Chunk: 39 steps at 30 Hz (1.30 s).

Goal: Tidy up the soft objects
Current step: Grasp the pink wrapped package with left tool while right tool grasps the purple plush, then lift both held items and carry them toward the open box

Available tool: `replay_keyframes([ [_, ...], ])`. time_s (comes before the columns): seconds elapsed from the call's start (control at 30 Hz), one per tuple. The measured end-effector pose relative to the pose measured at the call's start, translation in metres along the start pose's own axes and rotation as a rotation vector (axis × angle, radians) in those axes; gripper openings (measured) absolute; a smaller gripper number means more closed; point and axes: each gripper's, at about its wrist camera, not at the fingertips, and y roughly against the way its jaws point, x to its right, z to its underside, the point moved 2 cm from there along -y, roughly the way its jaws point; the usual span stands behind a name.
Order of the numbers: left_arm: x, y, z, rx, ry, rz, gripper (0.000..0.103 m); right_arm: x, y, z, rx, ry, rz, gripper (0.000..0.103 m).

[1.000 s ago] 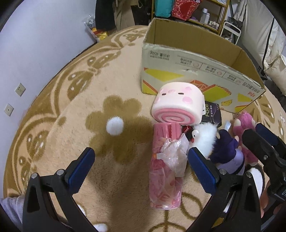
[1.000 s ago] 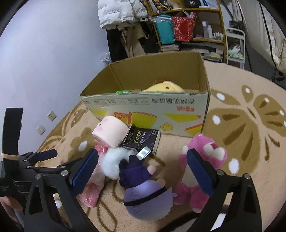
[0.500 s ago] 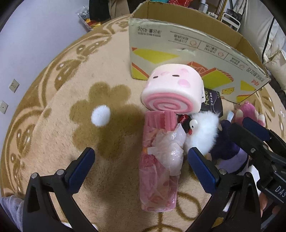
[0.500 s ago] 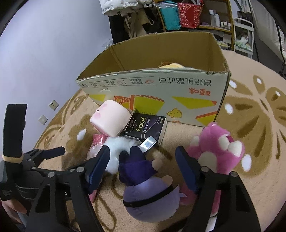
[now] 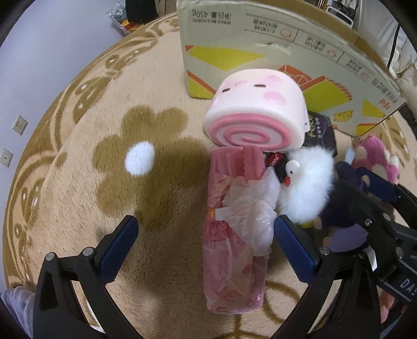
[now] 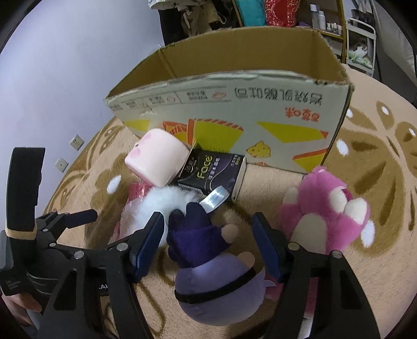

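Purple plush doll (image 6: 208, 263) looking light, squashy | right gripper (image 6: 208, 245) gaping, straddling torso | gripping waist advised | left gripper (image 5: 206, 242) idling agape

Home room, patterned rug (image 5: 161, 78), cluttered shelves (image 6: 323, 18)

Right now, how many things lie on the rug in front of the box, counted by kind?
Plush toys: 3: purple doll, pink bear, white fluffy toy
Roll cake cushion: 1
Pink wrapped pack: 1
Dark tissue pack: 1
Total: 6
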Motion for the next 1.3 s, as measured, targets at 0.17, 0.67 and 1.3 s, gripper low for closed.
replay_keyframes([
  [0.17,0.001,-0.006,0.002,0.001,-0.006,-0.025,0.102,-0.003,-0.011,0.004,-0.035,0.001,-0.002,0.067],
  [0.67,0.009,-0.003,0.015,0.021,-0.035,-0.066,0.079,0.003,0.009,0.002,0.077,-0.018,0.036,0.044],
  [1.3,-0.012,0.038,0.011,0.136,0.059,-0.023,0.033,0.01,0.062,-0.008,0.261,-0.037,0.048,0.043],
])
